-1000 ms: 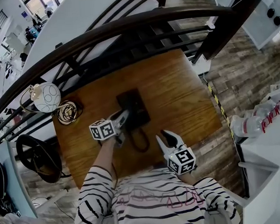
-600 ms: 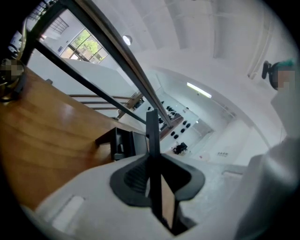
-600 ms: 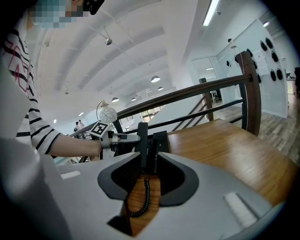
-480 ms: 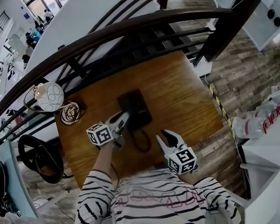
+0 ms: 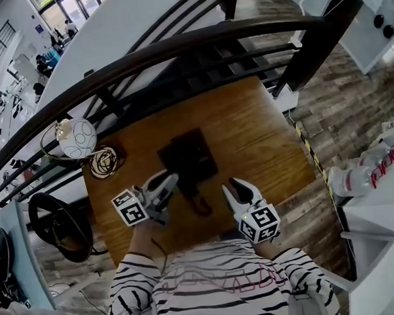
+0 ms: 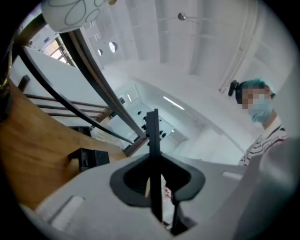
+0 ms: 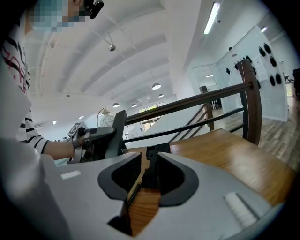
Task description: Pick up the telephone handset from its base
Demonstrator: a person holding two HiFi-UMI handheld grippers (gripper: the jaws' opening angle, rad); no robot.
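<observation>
Pickup apparently done: handset [image 6: 153, 140] off base [image 5: 187, 154], clamped in left gripper [image 5: 164, 184]; right gripper [image 5: 236, 186] gaping, empty. Nothing left but holding.

Table [image 5: 249, 136]: orange-brown, streaky wood grain. Phone base [image 5: 187, 154]: black. Handset [image 6: 153, 140]: black. Both the left gripper [image 5: 166, 182] and right gripper [image 5: 234, 186]: pale grey, black pads. Marker cubes [image 5: 259, 223]: black squares on white. Shirt [image 5: 219, 286]: white, dark stripes. Railing [image 5: 175, 44]: dark brown. Floor [image 5: 341, 103]: grey-brown planks.

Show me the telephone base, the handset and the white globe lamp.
telephone base [image 5: 189, 155], head view, its top face.
handset [image 6: 153, 136], left gripper view, its narrow edge.
white globe lamp [image 5: 76, 137], head view, its shade.
</observation>
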